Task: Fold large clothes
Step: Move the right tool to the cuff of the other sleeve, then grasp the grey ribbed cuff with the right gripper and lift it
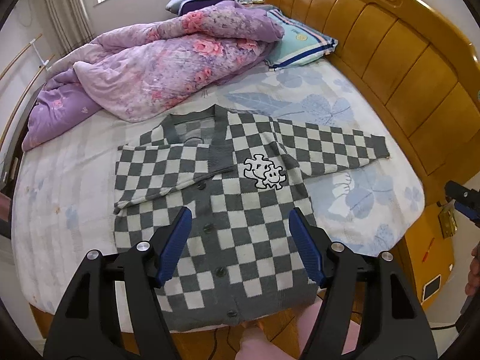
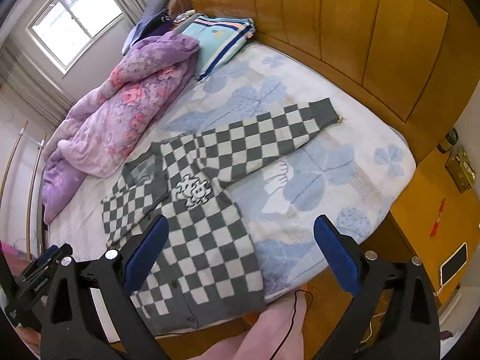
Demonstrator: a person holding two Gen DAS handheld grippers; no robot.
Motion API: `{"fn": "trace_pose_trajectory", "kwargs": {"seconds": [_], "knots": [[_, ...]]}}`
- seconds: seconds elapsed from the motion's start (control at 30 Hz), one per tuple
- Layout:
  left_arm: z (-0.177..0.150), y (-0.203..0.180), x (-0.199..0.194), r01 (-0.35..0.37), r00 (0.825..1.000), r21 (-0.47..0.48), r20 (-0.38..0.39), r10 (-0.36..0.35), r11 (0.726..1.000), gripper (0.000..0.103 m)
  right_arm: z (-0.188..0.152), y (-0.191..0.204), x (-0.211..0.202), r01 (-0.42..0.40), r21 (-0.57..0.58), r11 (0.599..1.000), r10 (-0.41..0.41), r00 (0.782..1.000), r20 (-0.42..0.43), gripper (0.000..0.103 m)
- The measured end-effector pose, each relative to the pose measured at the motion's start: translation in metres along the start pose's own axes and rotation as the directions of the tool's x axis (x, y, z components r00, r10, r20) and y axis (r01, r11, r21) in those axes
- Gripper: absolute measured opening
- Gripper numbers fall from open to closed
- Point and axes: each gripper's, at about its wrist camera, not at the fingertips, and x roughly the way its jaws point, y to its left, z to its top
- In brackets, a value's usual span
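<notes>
A grey-and-white checkered cardigan (image 1: 234, 156) (image 2: 210, 240) lies buttoned and flat on the bed, hem at the near edge, with a puzzle-piece smiley patch (image 1: 265, 172) on the chest. One sleeve (image 1: 168, 165) is folded across the front. The other sleeve (image 1: 330, 147) (image 2: 270, 132) stretches out toward the headboard. My left gripper (image 1: 240, 213) hovers open above the cardigan's lower half, with nothing between its blue pads. My right gripper (image 2: 242, 219) is open wide over the cardigan's right edge and the sheet, holding nothing.
A bunched purple floral quilt (image 1: 156, 69) and a striped pillow (image 1: 300, 45) fill the far side of the bed. A wooden headboard (image 1: 405, 60) curves along the right. A nightstand (image 2: 435, 210) carries a phone (image 2: 453, 264) and a red pen (image 2: 438, 216). A person's pink-clad legs (image 1: 261, 339) are below.
</notes>
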Motion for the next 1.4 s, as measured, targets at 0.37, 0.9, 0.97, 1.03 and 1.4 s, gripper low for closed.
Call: {"fn": "trace_pose_trajectory", "kwargs": {"seconds": [0.37,0.9,0.97,1.03,1.4], "knots": [[0.061,-0.044,0.118,0.019,0.977,-0.059,-0.213,-0.031,0.998,0.07,0.092,-0.082,0.097,-0.043,0.049,0.998,0.046,0.997,-0.065,0.094],[0.119,-0.057,0.29,-0.053,0.947,-0.128,-0.321,0.009,0.99,0.072,0.149,-0.206,0.31,-0.005,0.393,0.919,0.06,0.99,-0.129,0.094],[0.122,-0.055,0.303,-0.062,0.947,-0.134,-0.32,0.016,0.989,0.072,0.152,-0.218,0.332,0.027,0.429,0.903,0.039,0.989,-0.144,0.094],[0.124,-0.052,0.316,-0.052,0.945,-0.147,-0.327,0.001,0.988,0.071,0.154,-0.225,0.346,0.045,0.446,0.894,0.031,0.986,-0.163,0.089],[0.128,-0.048,0.353,-0.036,0.942,-0.196,-0.334,-0.033,0.98,0.038,0.156,-0.266,0.361,-0.06,0.6,0.798,0.121,0.991,-0.062,0.017]]}}
